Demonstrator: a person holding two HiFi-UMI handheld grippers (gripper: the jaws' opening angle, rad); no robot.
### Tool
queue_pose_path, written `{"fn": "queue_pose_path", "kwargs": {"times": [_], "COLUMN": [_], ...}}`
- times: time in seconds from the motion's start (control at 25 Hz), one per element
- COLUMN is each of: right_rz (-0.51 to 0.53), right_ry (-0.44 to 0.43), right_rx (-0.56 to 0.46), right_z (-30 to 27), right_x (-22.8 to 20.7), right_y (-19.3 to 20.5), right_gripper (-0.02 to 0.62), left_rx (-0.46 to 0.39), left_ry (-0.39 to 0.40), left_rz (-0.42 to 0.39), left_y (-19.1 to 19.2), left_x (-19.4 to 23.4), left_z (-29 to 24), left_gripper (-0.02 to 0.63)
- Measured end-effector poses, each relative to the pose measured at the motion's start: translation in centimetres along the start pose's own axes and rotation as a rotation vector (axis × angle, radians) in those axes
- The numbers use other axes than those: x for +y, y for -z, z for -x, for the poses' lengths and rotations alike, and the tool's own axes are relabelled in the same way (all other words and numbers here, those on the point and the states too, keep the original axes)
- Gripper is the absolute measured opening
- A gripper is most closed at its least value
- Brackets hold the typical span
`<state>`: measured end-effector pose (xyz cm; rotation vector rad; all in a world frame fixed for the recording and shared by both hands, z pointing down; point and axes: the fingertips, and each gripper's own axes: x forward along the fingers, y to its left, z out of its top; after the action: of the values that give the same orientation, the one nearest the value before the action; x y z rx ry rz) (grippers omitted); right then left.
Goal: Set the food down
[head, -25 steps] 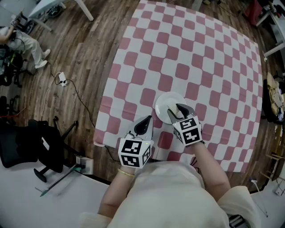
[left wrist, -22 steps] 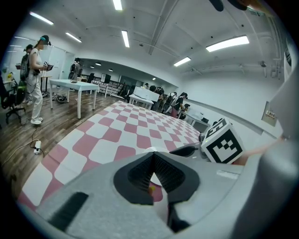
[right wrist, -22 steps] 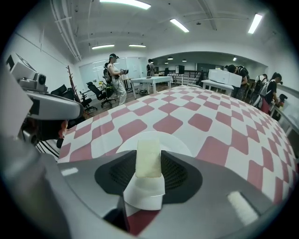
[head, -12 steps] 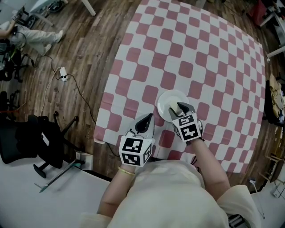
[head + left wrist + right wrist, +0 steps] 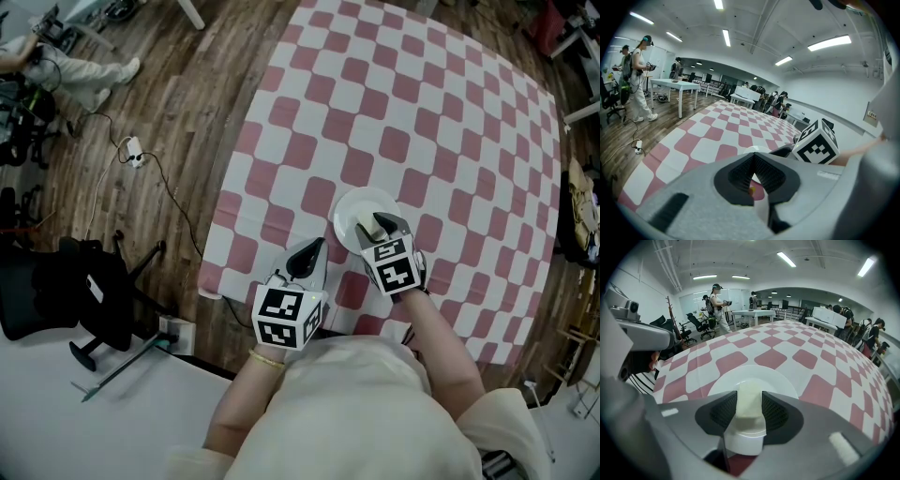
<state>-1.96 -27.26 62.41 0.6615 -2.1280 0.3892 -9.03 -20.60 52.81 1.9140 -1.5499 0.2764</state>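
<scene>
A pale, cream-coloured block of food (image 5: 749,401) sits between the pads of my right gripper (image 5: 750,405), which is shut on it. It hangs over the near part of a white plate (image 5: 740,377) on the red-and-white checked tablecloth. Whether the food touches the plate I cannot tell. In the head view the right gripper (image 5: 380,226) stands over the plate (image 5: 353,208) near the table's front edge. My left gripper (image 5: 314,247) rests to its left, low over the cloth, its jaws closed to a point and holding nothing. The left gripper view shows its tips (image 5: 753,158) meeting.
The checked table (image 5: 422,112) stretches away behind the plate. Left of it is wooden floor with a cable and power strip (image 5: 131,155) and a black chair (image 5: 84,291). People stand by white tables (image 5: 670,84) in the far room.
The right gripper has tipped slightly over the plate with the food still in it. The left gripper has stayed where it was.
</scene>
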Motion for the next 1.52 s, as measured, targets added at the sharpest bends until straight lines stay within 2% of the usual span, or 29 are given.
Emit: {"fn": "queue_pose_path", "kwargs": {"times": [0.44, 1.0, 1.52], "right_rz": [-0.010, -0.082, -0.145], "right_ry": [0.004, 0.026, 0.093], "right_rx": [-0.027, -0.155, -0.250], "right_z": [0.9, 4.5, 8.0], "right_x": [0.2, 1.0, 1.6], "right_y": [-0.3, -2.3, -2.4], "right_gripper": [0.199, 0.179, 0.070], "left_rx": [-0.004, -0.007, -0.021], "left_ry": [0.016, 0.046, 0.085], "left_rz": [-0.018, -0.050, -0.078], "left_y": [0.0, 0.1, 0.3], "left_x": [-0.4, -1.3, -2.4], "left_z": [0.5, 1.7, 3.1], "left_gripper": [0.003, 0.003, 0.002]}}
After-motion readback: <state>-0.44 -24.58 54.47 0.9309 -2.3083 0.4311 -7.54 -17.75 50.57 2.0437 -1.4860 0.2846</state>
